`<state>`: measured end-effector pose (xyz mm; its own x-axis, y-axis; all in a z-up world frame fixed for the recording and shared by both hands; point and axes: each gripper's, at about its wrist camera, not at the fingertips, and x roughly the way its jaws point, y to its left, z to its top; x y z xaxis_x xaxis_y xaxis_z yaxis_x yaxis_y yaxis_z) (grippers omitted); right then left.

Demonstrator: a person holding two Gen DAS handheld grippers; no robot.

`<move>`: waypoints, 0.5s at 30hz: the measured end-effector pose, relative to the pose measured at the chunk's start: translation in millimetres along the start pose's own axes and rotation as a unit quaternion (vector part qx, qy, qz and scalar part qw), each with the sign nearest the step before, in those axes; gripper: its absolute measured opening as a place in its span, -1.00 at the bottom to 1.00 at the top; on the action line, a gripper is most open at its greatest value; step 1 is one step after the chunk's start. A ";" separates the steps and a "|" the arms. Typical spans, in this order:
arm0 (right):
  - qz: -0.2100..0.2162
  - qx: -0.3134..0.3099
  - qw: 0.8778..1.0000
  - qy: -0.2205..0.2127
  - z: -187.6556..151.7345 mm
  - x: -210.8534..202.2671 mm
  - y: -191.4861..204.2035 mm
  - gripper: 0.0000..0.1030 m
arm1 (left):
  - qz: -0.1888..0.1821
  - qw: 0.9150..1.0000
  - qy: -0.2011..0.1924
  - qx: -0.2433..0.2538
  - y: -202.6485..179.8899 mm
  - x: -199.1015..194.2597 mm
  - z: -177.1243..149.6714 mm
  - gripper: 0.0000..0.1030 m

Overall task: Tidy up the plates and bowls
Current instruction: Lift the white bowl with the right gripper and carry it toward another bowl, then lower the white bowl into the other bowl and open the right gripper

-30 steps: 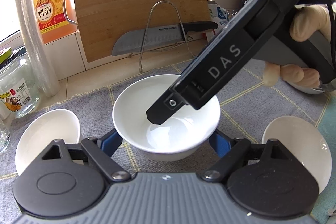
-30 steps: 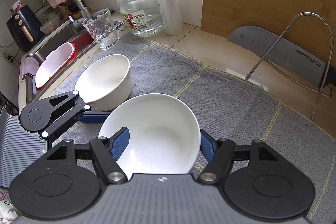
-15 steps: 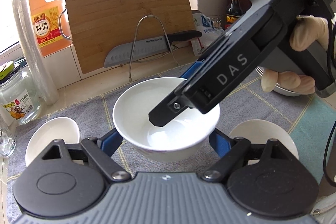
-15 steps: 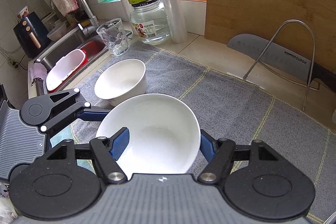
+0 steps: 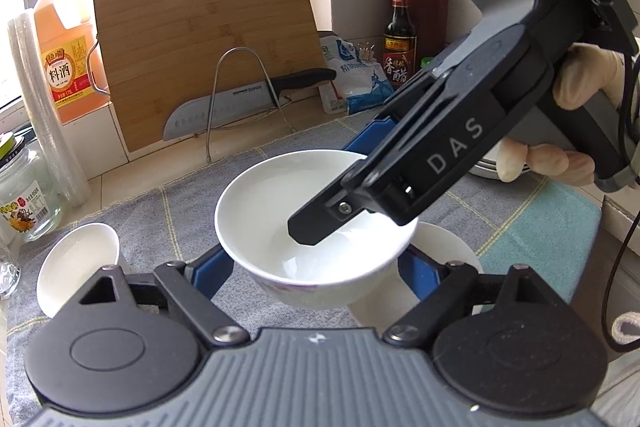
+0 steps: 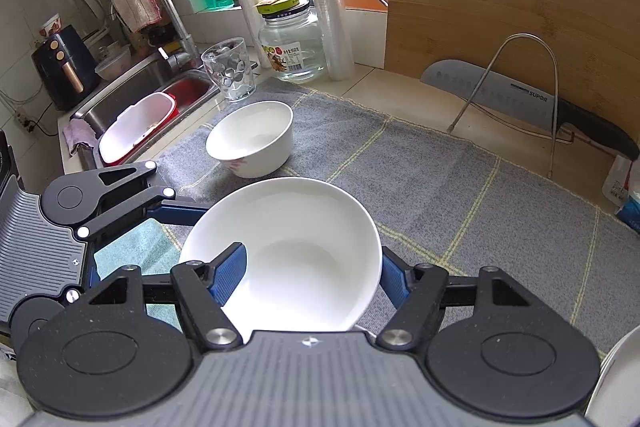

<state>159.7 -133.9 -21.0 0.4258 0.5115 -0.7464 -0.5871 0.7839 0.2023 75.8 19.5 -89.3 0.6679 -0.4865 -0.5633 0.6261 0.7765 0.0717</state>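
Observation:
A white bowl [image 5: 280, 211] is held above the grey mat between both grippers. My left gripper [image 5: 316, 267] has its blue fingers on the bowl's two sides. My right gripper [image 6: 312, 279] grips the bowl's rim [image 6: 288, 247], one finger inside and one outside; it shows in the left wrist view [image 5: 360, 195] reaching into the bowl. A second white bowl [image 5: 76, 263] [image 6: 252, 139] stands on the mat to the left. A third white bowl [image 5: 444, 243] lies under the held bowl to the right.
A grey checked mat [image 6: 460, 195] covers the counter. A cutting board [image 5: 208, 39] leans at the back with a knife [image 5: 240, 103] on a wire stand. A glass jar [image 6: 292, 43], a tumbler [image 6: 230, 69], bottles and a sink [image 6: 132, 99] lie to the left.
Both grippers have lifted the bowl up off the mat and moved it right, over the third bowl. The bowl on the left stayed in place.

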 end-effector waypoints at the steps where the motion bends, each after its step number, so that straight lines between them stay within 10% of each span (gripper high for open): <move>1: -0.001 0.001 1.000 -0.001 -3.3 -3.3 0.6 0.46 | -0.002 1.000 0.001 0.001 -2.2 -1.2 -0.1 0.72; 15: -0.023 0.032 0.999 0.004 -40.9 -24.0 -2.3 0.47 | -0.047 0.999 0.016 0.011 -28.9 0.4 -5.5 0.72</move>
<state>122.7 -162.4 -29.5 0.4456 0.4710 -0.7613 -0.5211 0.8280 0.2072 55.8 -0.9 -96.2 0.5935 -0.5429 -0.5942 0.6939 0.7192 0.0359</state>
